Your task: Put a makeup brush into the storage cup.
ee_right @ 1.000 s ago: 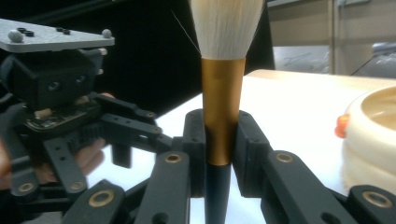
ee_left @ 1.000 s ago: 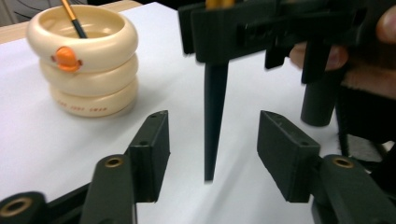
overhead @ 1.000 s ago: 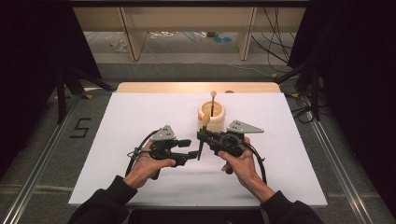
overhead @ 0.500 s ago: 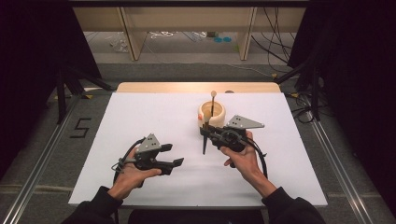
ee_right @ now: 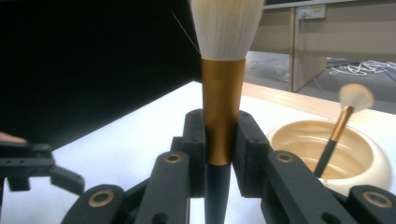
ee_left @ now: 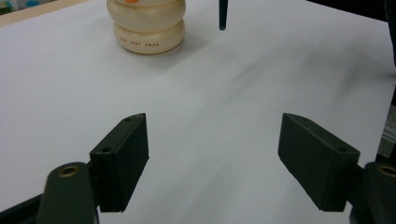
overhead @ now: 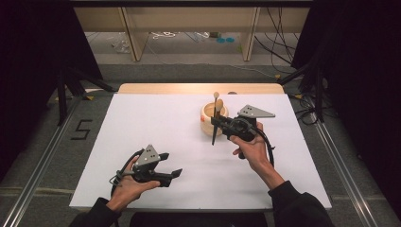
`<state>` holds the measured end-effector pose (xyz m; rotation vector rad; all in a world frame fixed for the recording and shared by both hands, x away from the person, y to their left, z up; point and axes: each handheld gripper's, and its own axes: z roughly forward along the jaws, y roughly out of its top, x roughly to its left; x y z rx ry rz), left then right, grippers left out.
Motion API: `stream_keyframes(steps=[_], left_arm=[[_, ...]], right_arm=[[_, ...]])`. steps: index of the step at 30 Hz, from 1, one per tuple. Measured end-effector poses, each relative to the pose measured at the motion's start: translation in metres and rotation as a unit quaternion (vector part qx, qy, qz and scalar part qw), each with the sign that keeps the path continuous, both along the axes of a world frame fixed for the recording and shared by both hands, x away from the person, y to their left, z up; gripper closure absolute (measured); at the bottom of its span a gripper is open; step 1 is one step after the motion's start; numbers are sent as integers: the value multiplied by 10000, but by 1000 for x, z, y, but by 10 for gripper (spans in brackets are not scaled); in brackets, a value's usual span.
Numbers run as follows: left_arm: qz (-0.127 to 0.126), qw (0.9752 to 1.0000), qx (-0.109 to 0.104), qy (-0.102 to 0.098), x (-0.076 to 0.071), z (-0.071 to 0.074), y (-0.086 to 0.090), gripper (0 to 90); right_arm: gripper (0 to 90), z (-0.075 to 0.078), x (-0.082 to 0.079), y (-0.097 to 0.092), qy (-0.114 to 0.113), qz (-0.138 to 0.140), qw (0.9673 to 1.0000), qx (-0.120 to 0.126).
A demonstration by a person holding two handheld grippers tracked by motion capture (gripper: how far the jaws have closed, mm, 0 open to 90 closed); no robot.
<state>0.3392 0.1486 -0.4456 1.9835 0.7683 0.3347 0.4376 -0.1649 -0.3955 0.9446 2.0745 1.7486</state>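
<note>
Brush [ee_right: 222, 112] clamped upright in my right gripper [overhead: 218, 124], just beside the cream holder [overhead: 211, 118] with a second brush [ee_right: 337, 130] inside. Left gripper [overhead: 171, 166] jaws apart, near table [overhead: 156, 123] front.

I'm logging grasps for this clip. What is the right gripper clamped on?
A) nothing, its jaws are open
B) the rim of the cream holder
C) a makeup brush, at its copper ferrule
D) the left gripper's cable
C: in the right gripper view, the right gripper has its jaws pressed on the copper ferrule of the makeup brush, bristles up.
</note>
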Motion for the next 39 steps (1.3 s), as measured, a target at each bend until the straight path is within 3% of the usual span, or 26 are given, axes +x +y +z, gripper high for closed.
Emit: stream_keyframes(steps=[5, 8, 10, 13, 17, 19, 23, 28, 29, 30, 39], left_arm=[[-49, 10000, -60, -5, -3, -2, -2, 236], [-32, 10000, -12, 2, -3, -3, -2, 235], [-47, 10000, -14, 58, -3, -4, -2, 235], [-19, 10000, -39, 36, -3, -5, -3, 234], [-54, 9999, -59, 80, -2, -4, -1, 234], [-13, 9999, -93, 89, -2, -3, -2, 234], [31, 9999, -92, 98, -2, -4, -2, 233], [-65, 9999, 39, 106, -2, -6, -3, 233], [-54, 9999, 25, 108, -2, -6, -3, 233], [-46, 10000, -7, 88, -2, -7, -4, 233], [-46, 9999, 42, 128, 0, -7, -1, 233]], right_arm=[[770, -2, 6, -5, 116, -103, 9999, -50], [770, -2, 10, -7, 28, -161, 9998, -131], [770, 1, 10, -7, 97, -174, 9998, -98], [770, 7, 13, -8, -46, -199, 9998, -63], [770, 13, 18, -9, -45, -233, 9995, -211], [770, 15, 22, -8, -131, -288, 9993, -178], [770, 19, 29, -8, -97, -328, 9993, -148], [770, 26, 39, -9, -121, -384, 9991, -160], [770, 27, 41, -9, -223, -411, 9988, -139], [770, 28, 41, -9, -133, -404, 9990, -149], [770, 37, 54, -11, -197, -506, 9985, -34]])
